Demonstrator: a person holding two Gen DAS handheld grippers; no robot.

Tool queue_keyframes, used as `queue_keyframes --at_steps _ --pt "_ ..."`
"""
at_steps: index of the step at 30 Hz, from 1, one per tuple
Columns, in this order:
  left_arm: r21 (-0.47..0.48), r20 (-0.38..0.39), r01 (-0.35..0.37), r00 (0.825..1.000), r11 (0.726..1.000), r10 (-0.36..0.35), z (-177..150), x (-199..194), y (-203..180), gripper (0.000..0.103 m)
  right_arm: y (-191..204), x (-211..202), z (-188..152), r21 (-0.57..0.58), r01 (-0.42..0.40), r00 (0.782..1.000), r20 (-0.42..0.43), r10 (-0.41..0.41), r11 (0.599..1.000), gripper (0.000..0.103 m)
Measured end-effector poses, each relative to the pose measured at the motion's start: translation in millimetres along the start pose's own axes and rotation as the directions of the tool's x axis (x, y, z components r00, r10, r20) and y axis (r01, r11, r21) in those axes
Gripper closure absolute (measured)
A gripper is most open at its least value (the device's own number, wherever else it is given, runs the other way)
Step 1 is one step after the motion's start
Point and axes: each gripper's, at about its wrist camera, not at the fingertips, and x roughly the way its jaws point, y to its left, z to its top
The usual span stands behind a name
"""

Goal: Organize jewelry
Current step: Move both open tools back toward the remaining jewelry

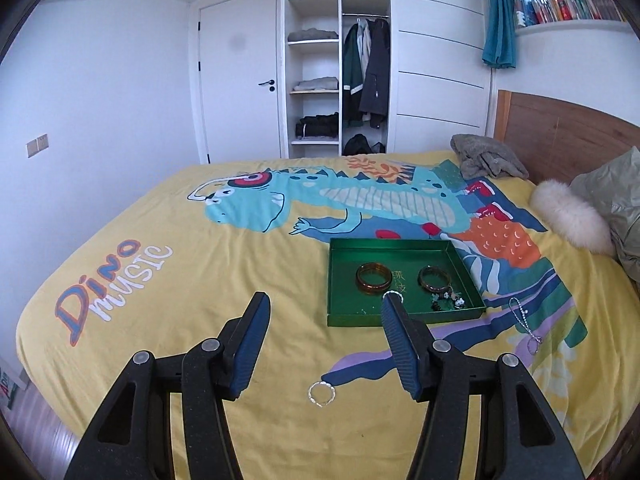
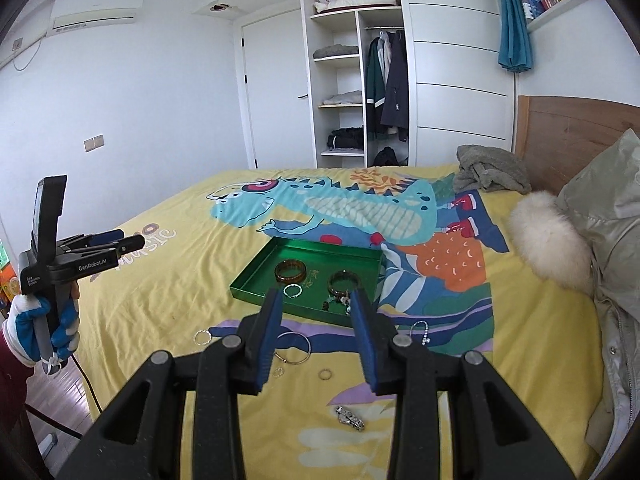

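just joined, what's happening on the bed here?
A person with two handheld grippers is sorting jewelry into a green tray on the bed. The tray already holds two bangles, a small silver ring and some charms. Both the left gripper and right gripper are open and empty. Several pieces, including a large silver bangle, lie loose on the yellow duvet.

Two bangles (image 2: 291,271) lie in the tray (image 2: 256,284) (rings (image 2: 325,374) before it) on the bed (image 2: 168,280).
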Motion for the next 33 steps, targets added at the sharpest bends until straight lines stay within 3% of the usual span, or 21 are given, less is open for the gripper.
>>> queue_keyframes --at_steps 7,14,25,33 --pt "-0.030 -0.003 -0.012 1.000 0.999 0.012 -23 -20 14 0.046 -9 -30 -15 -0.027 -0.002 1.000 0.011 0.002 1.000 0.069" --pt "-0.046 -0.025 0.001 1.000 0.999 -0.002 -41 -18 4 0.046 -26 -33 -29 -0.026 -0.016 1.000 0.000 0.016 1.000 0.069" --pt "-0.078 -0.093 0.022 0.995 0.997 -0.029 -75 17 -6 0.046 -59 5 -68 0.008 -0.051 0.996 -0.071 0.052 0.999 0.069" --pt "-0.062 -0.185 0.110 0.975 0.992 -0.119 -110 66 -42 0.046 -65 57 -109 0.002 -0.151 0.975 -0.166 0.149 0.989 0.069"
